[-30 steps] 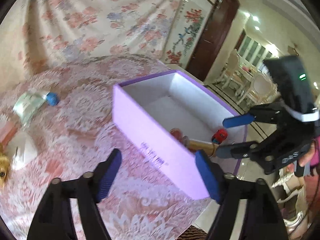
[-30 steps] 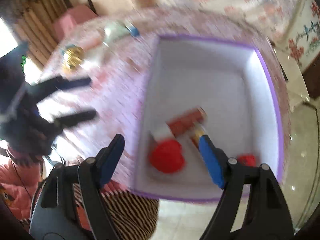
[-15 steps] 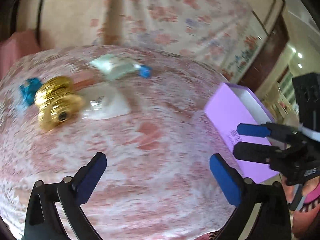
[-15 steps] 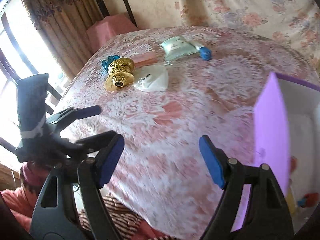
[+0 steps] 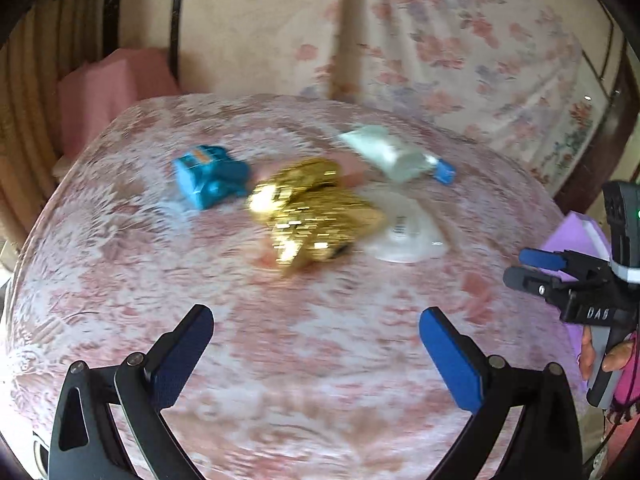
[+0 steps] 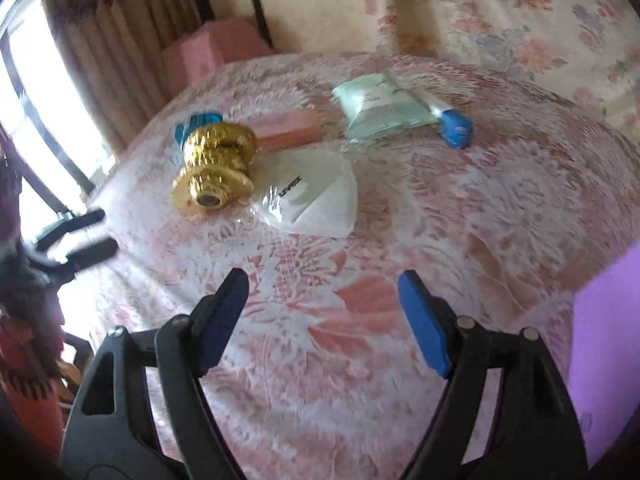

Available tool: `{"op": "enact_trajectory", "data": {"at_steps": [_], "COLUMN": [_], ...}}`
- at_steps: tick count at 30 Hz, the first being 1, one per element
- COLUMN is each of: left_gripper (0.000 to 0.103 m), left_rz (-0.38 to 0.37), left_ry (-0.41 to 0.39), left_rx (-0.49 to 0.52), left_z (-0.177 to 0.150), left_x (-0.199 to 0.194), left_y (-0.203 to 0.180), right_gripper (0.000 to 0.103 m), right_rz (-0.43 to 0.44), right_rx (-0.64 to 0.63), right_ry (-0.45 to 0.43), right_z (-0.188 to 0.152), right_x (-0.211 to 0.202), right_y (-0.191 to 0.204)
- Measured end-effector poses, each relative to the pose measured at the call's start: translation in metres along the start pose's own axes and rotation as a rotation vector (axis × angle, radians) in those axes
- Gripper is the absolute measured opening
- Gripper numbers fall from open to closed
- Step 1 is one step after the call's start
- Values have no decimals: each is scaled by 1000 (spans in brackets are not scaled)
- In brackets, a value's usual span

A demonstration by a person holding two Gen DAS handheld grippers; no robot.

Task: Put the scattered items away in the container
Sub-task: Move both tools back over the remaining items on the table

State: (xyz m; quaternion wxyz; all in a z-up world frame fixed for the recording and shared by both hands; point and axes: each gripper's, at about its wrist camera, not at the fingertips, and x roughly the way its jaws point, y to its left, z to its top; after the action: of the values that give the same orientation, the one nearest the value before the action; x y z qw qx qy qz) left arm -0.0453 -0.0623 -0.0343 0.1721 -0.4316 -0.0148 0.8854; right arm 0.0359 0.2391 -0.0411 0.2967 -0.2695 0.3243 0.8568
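on the tabletop (image 6: 460, 240) lie knob (image 6: 212, 172), mask (image 6: 316, 200), tube (image 6: 392, 108); both grippers' (image 5: 316, 360) (image 6: 324, 320) jaws released, empty.

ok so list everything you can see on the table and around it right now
door knob: 1, gold, on its side, left of middle on the table
toy: 1, blue, behind the door knob
packet: 1, white in clear wrap, right beside the door knob
block: 1, pink, flat, behind the knob and packet
tube: 1, pale green with a blue cap, far side of the table
box: 1, purple, at the right edge
tablecloth: 1, pink and white lace, over the table
curtain: 1, floral, behind the table
left gripper: 1, black with blue pads, open, empty
right gripper: 1, black with blue pads, open, empty
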Motion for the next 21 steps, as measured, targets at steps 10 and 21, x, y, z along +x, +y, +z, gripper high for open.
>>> {"op": "enact_trajectory", "data": {"at_steps": [10, 21], "left_gripper": [103, 103], "left_rz": [67, 32], "left_ry": [43, 19], "left_rx": [-76, -105], "left_z": [19, 44], "left_x": [39, 60], "left_y": [60, 75], "right_gripper": [79, 85], "right_rz": [-5, 49], "right_rx": [-42, -28], "right_ry": [44, 63], "right_z": [32, 61], "right_x": [65, 101], "right_y": [1, -11]}}
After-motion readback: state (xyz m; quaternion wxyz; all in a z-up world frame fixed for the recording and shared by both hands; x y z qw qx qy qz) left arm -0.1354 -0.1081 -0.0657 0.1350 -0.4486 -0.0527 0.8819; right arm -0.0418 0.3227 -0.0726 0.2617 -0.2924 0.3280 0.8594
